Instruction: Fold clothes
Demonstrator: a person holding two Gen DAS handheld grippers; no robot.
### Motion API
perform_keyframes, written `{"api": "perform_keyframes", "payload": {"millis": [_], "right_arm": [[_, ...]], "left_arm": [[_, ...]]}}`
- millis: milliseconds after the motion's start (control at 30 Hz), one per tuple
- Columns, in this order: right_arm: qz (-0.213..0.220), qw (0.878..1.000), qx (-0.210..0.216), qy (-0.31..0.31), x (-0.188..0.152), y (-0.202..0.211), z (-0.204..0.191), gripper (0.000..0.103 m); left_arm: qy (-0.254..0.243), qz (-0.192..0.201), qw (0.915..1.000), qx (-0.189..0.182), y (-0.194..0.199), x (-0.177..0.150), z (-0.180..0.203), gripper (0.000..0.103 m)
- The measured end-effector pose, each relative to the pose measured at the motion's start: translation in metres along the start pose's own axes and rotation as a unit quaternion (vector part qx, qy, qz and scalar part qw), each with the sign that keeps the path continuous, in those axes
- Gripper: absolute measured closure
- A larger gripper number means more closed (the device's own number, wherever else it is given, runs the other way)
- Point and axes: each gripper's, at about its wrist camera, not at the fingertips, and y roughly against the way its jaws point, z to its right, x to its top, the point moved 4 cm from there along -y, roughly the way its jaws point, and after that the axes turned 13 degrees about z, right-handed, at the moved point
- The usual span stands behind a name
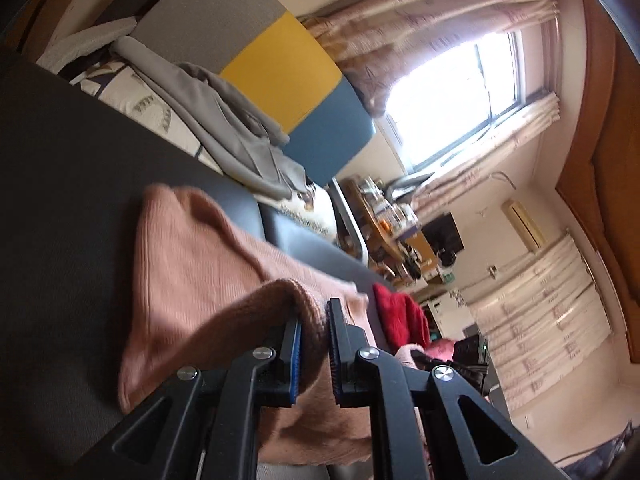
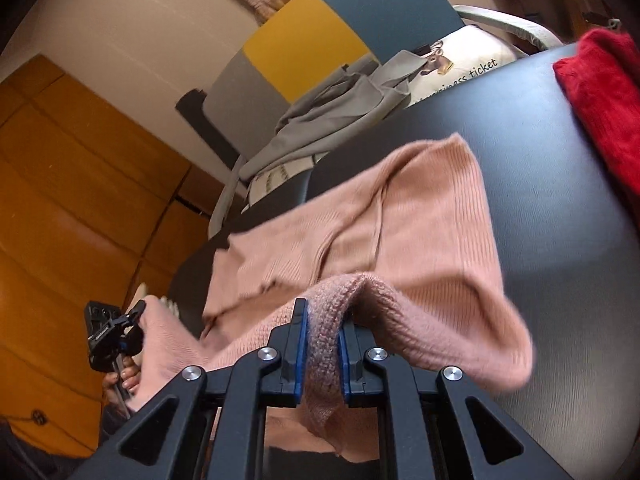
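We hold the near hem of the pink ribbed knit sweater [image 2: 400, 216], left gripper [image 1: 314, 344] and right gripper [image 2: 323, 344] both pinched on it, its far half flat on the dark table [image 2: 560, 184]; the fold is only begun. Beyond lie a red knit garment [image 2: 600, 112] and grey clothes [image 2: 332, 120], neither blocking us

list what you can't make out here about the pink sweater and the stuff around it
- Pink sweater: near end, left wrist view, hidden behind the left tool.
- Same sweater, right wrist view: the hem pinched in the right tool drops behind its linkage.
- Red garment: cut off by the right edge.
- Cushion lettering: partly covered by the grey garment.
- Shelf clutter: too small.
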Motion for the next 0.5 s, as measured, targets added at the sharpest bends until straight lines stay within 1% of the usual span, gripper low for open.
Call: {"api": "perform_keyframes", "payload": {"millis": [100, 267, 333, 400, 467, 500], "right_arm": [[-0.006, 1.000, -0.008, -0.011, 0.013, -0.022, 0.011, 0.090], [-0.025, 0.999, -0.032, -0.032, 0.026, -0.061, 0.036, 0.090], [-0.032, 0.998, -0.037, -0.032, 0.027, -0.069, 0.042, 0.090], [-0.035, 0.998, -0.035, -0.039, 0.031, -0.073, 0.045, 0.090], [-0.043, 0.996, -0.031, -0.071, 0.034, -0.078, 0.053, 0.089], [-0.037, 0.996, -0.033, -0.070, 0.036, -0.078, 0.055, 0.086]], "left_arm": [[0.015, 0.001, 0.9997, 0.018, -0.021, 0.014, -0.019, 0.094], [0.044, 0.001, 0.9980, 0.046, -0.046, 0.022, -0.054, 0.097], [0.053, 0.003, 0.9972, 0.053, -0.052, 0.025, -0.064, 0.097], [0.059, 0.002, 0.9960, 0.068, -0.057, 0.027, -0.074, 0.097], [0.051, 0.003, 0.9949, 0.087, -0.061, 0.028, -0.081, 0.097], [0.049, 0.001, 0.9940, 0.098, -0.062, 0.029, -0.085, 0.099]]}}
